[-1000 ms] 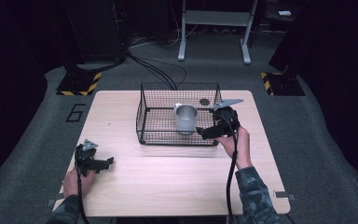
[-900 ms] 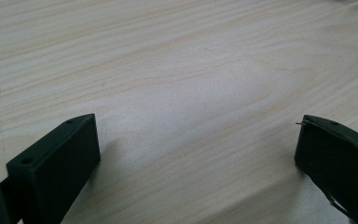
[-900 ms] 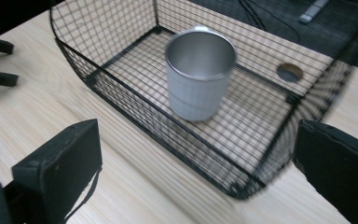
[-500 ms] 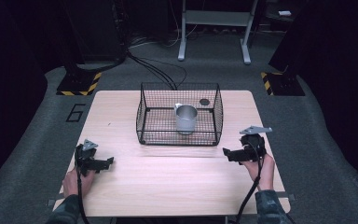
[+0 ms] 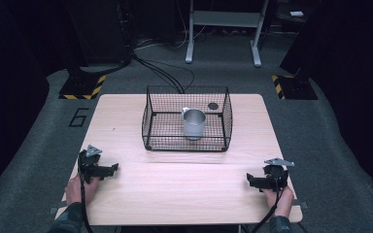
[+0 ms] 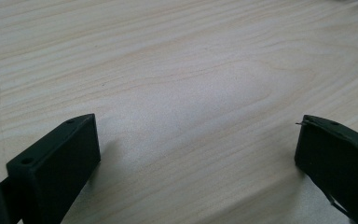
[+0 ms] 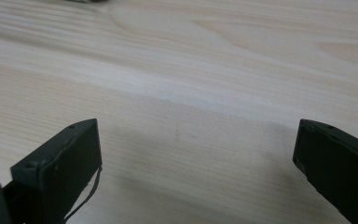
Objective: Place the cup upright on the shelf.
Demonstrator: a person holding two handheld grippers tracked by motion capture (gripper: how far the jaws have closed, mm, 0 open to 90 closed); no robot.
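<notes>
Your left hand-held gripper (image 5: 110, 169) rests at the near left of the tabletop (image 5: 184, 189) and your right hand-held gripper (image 5: 250, 180) at the near right, each with its jaws spread wide over bare wood and gripping nothing. The metal cup (image 5: 193, 123) stands upright inside the black wire basket (image 5: 150, 121) at the far middle of the tabletop, well apart from both.
</notes>
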